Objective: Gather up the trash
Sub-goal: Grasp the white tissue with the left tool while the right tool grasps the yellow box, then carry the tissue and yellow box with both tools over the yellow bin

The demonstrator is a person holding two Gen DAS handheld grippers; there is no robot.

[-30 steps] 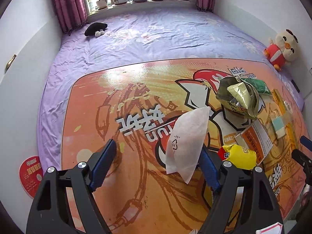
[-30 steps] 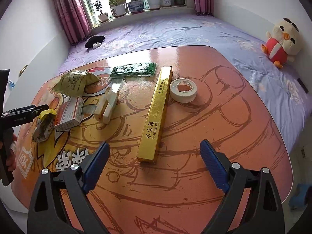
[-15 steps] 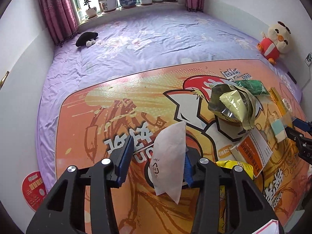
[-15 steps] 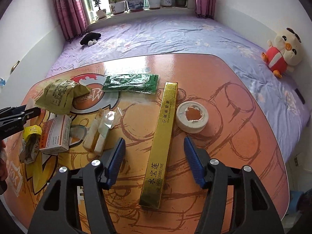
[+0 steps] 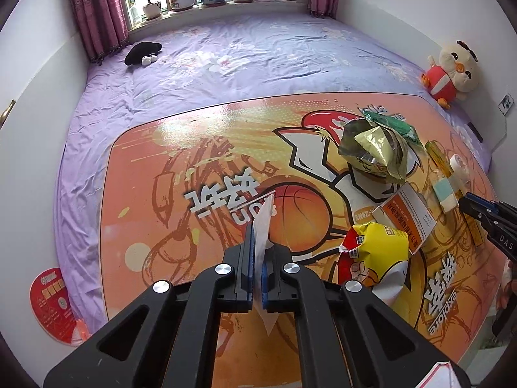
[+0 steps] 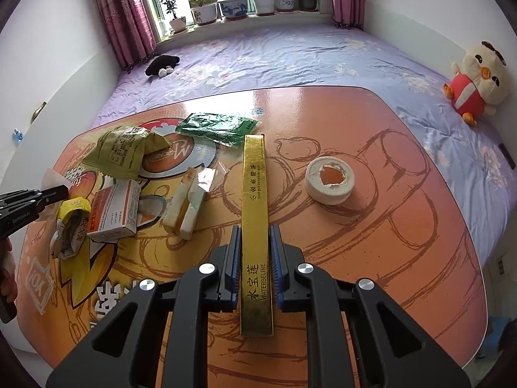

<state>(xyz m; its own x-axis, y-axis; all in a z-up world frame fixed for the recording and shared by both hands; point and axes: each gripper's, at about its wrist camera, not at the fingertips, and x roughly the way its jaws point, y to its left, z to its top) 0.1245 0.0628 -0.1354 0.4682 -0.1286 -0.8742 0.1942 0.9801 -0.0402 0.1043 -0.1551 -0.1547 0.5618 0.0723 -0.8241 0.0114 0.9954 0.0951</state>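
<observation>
- The glossy orange table with cartoon basketball print [image 6: 404,213] fills both views.
- My right gripper [image 6: 255,252] is clamped on the long gold cardboard box [image 6: 255,200], which runs toward 12 o'clock between the blue pads.
- My left gripper [image 5: 257,258] pinches the thin white plastic bag [image 5: 262,223] edge-on; its tip rises toward 12 o'clock.
- The crumpled olive-green foil snack bag [image 6: 124,152] lies at 10 o'clock from the gold box.
- The orange-and-white carton [image 6: 118,211] sits at 9 o'clock.
- The white tape roll [image 6: 329,182] rests at 2 o'clock, apart from it.
</observation>
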